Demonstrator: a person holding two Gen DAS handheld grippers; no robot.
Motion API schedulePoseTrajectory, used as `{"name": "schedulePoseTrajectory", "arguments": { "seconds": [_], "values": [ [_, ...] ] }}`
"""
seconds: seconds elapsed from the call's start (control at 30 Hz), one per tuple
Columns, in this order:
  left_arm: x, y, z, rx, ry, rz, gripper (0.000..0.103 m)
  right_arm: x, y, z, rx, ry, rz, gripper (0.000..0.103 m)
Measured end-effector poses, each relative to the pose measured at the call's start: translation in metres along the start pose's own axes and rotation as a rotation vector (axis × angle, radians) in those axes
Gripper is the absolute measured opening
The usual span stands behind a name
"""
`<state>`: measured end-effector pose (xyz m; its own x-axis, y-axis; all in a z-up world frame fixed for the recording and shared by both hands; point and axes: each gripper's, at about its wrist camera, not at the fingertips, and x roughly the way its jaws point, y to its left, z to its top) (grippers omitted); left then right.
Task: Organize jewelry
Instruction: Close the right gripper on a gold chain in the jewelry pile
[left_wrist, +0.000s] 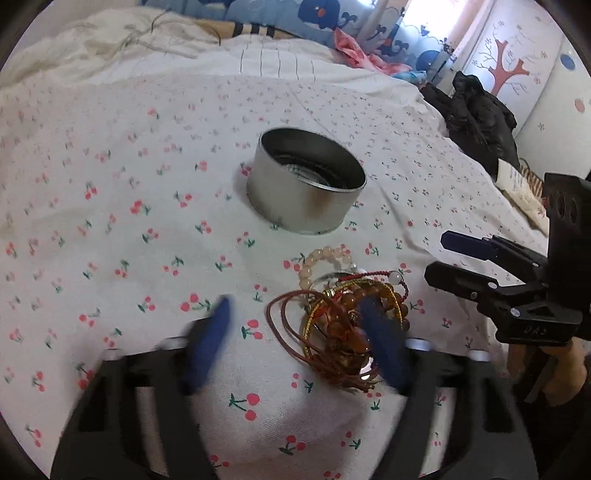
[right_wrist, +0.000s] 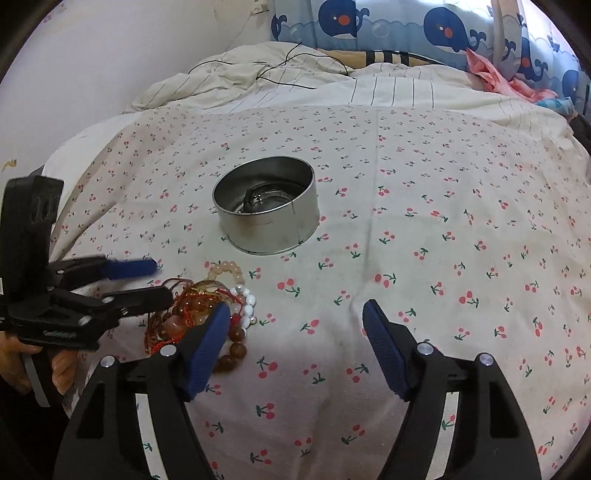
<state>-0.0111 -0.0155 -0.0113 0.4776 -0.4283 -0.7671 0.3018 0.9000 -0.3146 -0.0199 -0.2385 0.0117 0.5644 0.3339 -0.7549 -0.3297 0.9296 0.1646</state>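
A pile of bracelets (left_wrist: 340, 314) lies on the cherry-print cloth: amber beads, red and gold cords, a pale bead bracelet (left_wrist: 325, 262). It also shows in the right wrist view (right_wrist: 207, 310). A round metal tin (left_wrist: 304, 184), open at the top, stands behind it and holds a silvery piece (right_wrist: 258, 201). My left gripper (left_wrist: 299, 325) is open, its right finger over the pile's right side. My right gripper (right_wrist: 295, 328) is open and empty, just right of the pile; its left finger overlaps the pile's edge.
The cherry-print cloth (right_wrist: 443, 229) covers a bed. Rumpled cream bedding (right_wrist: 258, 81) with a thin black cable lies behind. A black garment (left_wrist: 480, 118) sits at the bed's right edge. A whale-print curtain (right_wrist: 406, 26) hangs at the back.
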Motion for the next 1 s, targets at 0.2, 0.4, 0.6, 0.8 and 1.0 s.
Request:
{"name": "schedulePoseTrajectory", "arguments": {
  "seconds": [0.2,0.4,0.6,0.8,1.0],
  "values": [
    [0.005,0.0,-0.002,0.023,0.055,0.007,0.001,0.002,-0.001,0.001,0.004,0.001,0.008,0.072],
    [-0.028,0.0,0.008,0.039,-0.034,-0.084,0.001,0.005,0.007,0.002,-0.007,0.006,0.062,0.072],
    [-0.069,0.015,0.024,0.016,-0.187,-0.102,0.001,0.005,0.02,0.004,-0.046,-0.018,0.095,0.071],
    [-0.08,0.036,0.028,-0.044,-0.222,-0.087,0.001,-0.002,0.059,0.002,-0.233,-0.035,0.155,0.036],
    [-0.08,0.034,0.026,-0.039,-0.221,-0.086,0.001,0.019,0.061,-0.004,-0.23,0.041,0.121,0.032]
  ]
}}
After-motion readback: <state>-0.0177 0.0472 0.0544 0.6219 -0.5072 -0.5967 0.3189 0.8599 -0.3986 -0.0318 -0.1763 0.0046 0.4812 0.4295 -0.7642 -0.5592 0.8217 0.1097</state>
